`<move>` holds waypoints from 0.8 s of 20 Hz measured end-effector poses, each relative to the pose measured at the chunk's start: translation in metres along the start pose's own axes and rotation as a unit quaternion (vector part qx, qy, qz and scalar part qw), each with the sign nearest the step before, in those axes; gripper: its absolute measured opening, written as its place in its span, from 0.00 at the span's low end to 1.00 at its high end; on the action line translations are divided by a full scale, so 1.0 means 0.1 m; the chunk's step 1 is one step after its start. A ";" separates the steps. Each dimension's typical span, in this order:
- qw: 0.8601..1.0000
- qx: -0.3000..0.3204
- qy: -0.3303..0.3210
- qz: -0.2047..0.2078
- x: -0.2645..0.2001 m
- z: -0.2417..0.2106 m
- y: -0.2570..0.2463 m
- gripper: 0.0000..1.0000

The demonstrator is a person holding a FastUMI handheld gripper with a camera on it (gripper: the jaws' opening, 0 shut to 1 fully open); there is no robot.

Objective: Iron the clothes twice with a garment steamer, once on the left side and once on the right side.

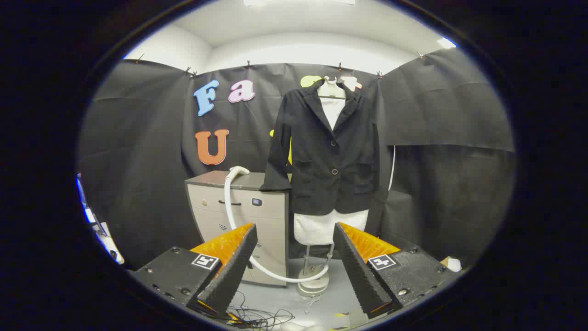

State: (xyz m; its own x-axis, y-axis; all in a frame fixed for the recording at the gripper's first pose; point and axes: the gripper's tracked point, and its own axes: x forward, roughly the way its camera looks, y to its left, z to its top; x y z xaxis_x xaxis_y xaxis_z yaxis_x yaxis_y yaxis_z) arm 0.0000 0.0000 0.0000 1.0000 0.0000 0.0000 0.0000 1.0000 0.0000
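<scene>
A black blazer point(331, 156) hangs buttoned on a white mannequin torso point(328, 227), well beyond my fingers and slightly right of centre. The white steamer head point(237, 173) lies on top of a grey cabinet point(257, 207) just left of the blazer. Its white hose point(228, 209) drops down the cabinet front and curves along the floor to the stand's base point(313, 281). My gripper point(295, 239) is open, fingers spread wide with nothing between them, far short of both steamer and blazer.
Black cloth walls close the booth on the left, back and right. Loose thin cables point(257, 316) lie on the grey floor just under my fingers. A small white object point(454, 264) sits on the floor at the right, and some equipment point(98, 230) stands at the left.
</scene>
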 end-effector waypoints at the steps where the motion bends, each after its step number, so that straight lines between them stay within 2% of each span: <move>1: 1.000 0.000 0.001 0.000 -0.01 -0.02 0.00 1.00; 16: 1.000 0.003 0.012 0.015 0.11 0.00 0.20 1.00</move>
State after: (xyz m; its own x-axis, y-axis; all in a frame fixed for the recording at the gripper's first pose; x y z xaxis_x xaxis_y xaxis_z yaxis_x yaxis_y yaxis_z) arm 0.0113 0.0197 0.0003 0.9993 0.0304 -0.0236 -0.0303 0.9995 0.0056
